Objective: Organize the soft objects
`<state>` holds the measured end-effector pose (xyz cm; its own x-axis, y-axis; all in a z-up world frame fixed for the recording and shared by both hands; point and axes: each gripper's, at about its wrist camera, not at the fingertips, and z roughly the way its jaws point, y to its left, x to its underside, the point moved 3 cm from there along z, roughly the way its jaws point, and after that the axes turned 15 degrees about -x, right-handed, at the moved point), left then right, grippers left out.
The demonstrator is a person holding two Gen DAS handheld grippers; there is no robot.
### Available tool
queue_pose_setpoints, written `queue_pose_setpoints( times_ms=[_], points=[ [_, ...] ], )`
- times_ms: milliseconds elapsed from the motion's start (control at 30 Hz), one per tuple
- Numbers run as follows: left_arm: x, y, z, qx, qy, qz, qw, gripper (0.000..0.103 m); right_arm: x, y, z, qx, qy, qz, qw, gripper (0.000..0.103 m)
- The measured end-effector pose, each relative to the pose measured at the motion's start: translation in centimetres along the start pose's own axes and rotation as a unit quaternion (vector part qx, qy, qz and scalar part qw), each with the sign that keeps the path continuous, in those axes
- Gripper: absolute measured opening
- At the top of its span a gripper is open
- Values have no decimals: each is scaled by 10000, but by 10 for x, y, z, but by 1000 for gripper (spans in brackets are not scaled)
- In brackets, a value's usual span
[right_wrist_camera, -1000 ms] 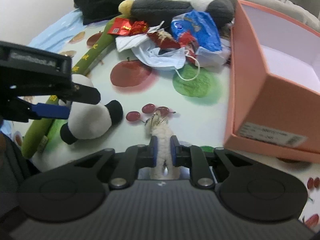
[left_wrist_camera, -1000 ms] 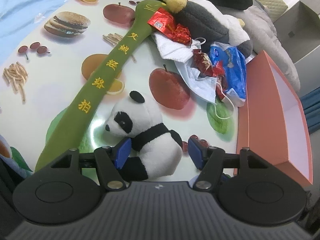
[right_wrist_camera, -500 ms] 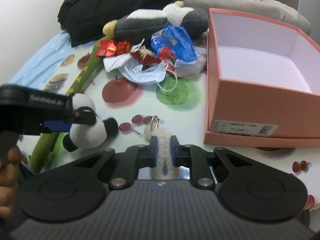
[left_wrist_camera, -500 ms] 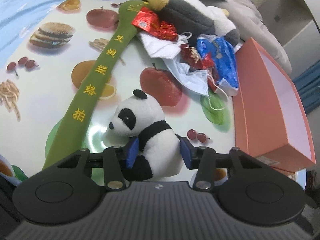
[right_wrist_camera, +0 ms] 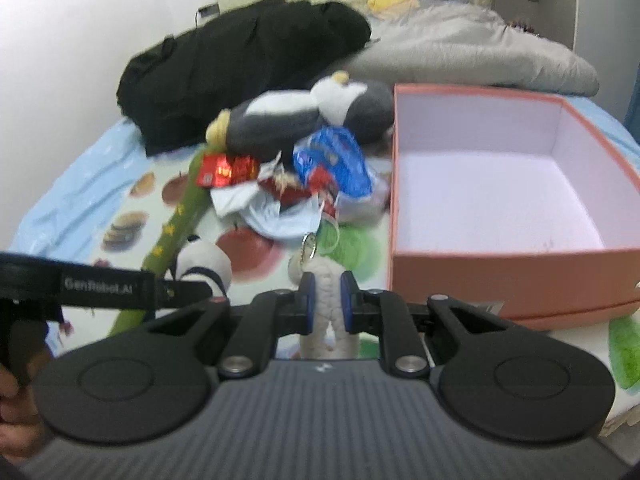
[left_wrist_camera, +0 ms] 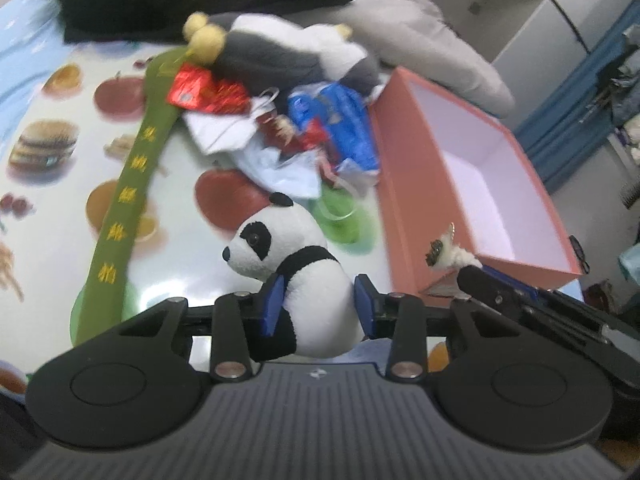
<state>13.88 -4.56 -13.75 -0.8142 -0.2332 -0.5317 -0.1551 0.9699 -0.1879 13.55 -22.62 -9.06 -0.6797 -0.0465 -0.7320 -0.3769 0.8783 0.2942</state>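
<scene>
My left gripper (left_wrist_camera: 318, 306) is shut on a black-and-white panda plush (left_wrist_camera: 296, 264) and holds it above the table. My right gripper (right_wrist_camera: 325, 304) is shut on a small white fuzzy keychain toy (right_wrist_camera: 326, 284); that toy also shows in the left wrist view (left_wrist_camera: 448, 254), by the near corner of the open pink box (left_wrist_camera: 404, 184). The box (right_wrist_camera: 500, 276) is empty, to the right. A grey-and-white penguin plush (right_wrist_camera: 304, 116) and a long green plush stick (left_wrist_camera: 128, 184) lie on the table.
A heap of wrappers, a blue bag (right_wrist_camera: 336, 160) and a face mask (right_wrist_camera: 280, 216) lies between the penguin and the box. A black jacket (right_wrist_camera: 240, 68) and a grey quilt (right_wrist_camera: 460, 52) lie behind. The fruit-print tablecloth (left_wrist_camera: 60, 208) covers the table.
My left gripper closed on the panda and lifted it. My right gripper rose with the keychain toy and both moved towards the pink box.
</scene>
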Motion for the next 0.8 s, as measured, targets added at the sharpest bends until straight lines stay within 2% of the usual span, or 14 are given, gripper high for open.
queue_pose_setpoints(
  times_ms=[233,433,500,567,633,667,800],
  points=[
    [-30,-31,-33,300,-337,329,9984,44,-34,-3,-31,93,-418,-76,9991,17],
    [-64,-70,-62,568,-673,684,9938,43,-69,-8,-59,229,-808,-203,9963,17],
    [-76,-84,-69,687,-758,777,9917,38,-82,-10,-70,293,-964,-241,9946,17],
    [-87,-97,-75,776,-843,862,9897,28,-95,-14,-81,351,-1117,-280,9927,17],
    [-99,-114,-77,883,-932,946,9872,26,-104,-19,-90,410,-1228,-309,9911,17],
    [-102,-121,-76,923,-953,984,9863,21,-109,-22,-94,436,-1282,-306,9903,17],
    [-111,-147,-54,896,-853,1003,9872,19,-119,-42,-97,597,-1314,-270,9892,17]
  ],
)
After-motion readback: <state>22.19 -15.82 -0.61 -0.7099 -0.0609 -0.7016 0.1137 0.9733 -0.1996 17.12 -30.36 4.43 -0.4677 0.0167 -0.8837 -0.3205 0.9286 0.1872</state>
